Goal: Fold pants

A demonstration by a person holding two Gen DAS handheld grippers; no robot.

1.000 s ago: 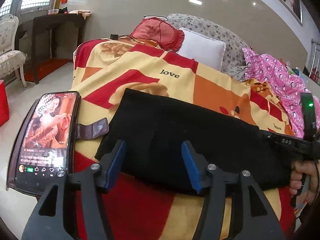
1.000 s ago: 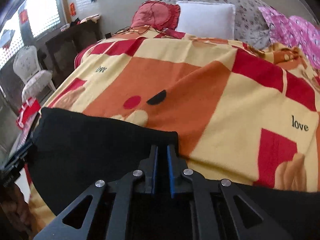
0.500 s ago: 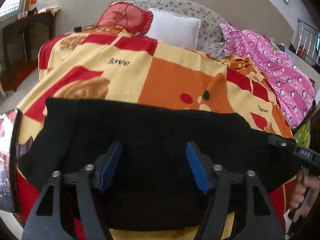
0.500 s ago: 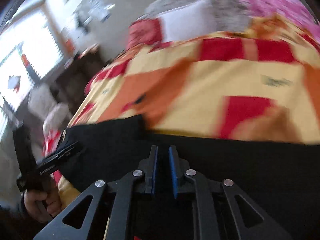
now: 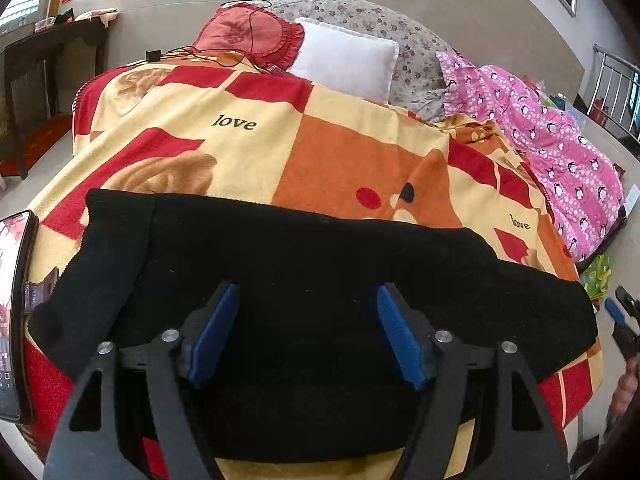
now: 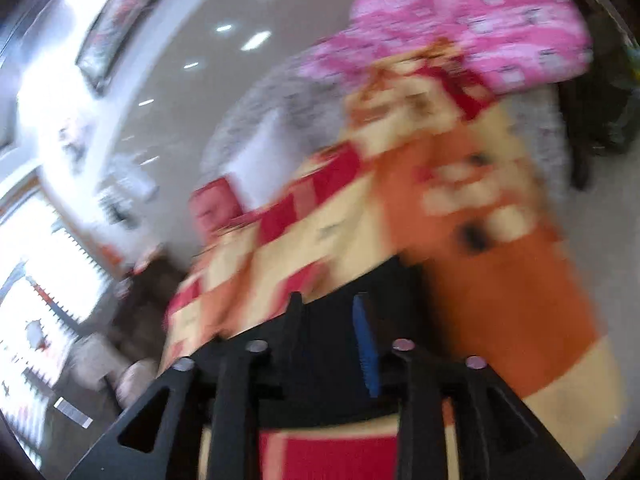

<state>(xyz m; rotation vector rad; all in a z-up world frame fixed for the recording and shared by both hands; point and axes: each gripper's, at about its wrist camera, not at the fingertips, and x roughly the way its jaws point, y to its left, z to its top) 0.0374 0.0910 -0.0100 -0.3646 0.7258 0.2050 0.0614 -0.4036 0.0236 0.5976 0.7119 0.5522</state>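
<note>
The black pants lie flat as a wide band across the near part of the bed. My left gripper hovers over their middle. Its jaws are opening, the blue pads stand well apart, and no cloth is pinched between them. My right gripper shows at the far right edge, just off the pants' right end, with a hand below it. The right wrist view is blurred and tilted. There the right gripper is opening, with a gap between its fingers and the pants behind them.
A red, yellow and orange blanket covers the bed. A phone in a case lies at its left edge. A red cushion, a white pillow and a pink quilt lie at the far side. A dark desk stands at the left.
The right gripper was shut on the pants, then opened, came off their right end and rolled. The left view swung right, pushing the phone to the frame's edge. The left jaws widened.
</note>
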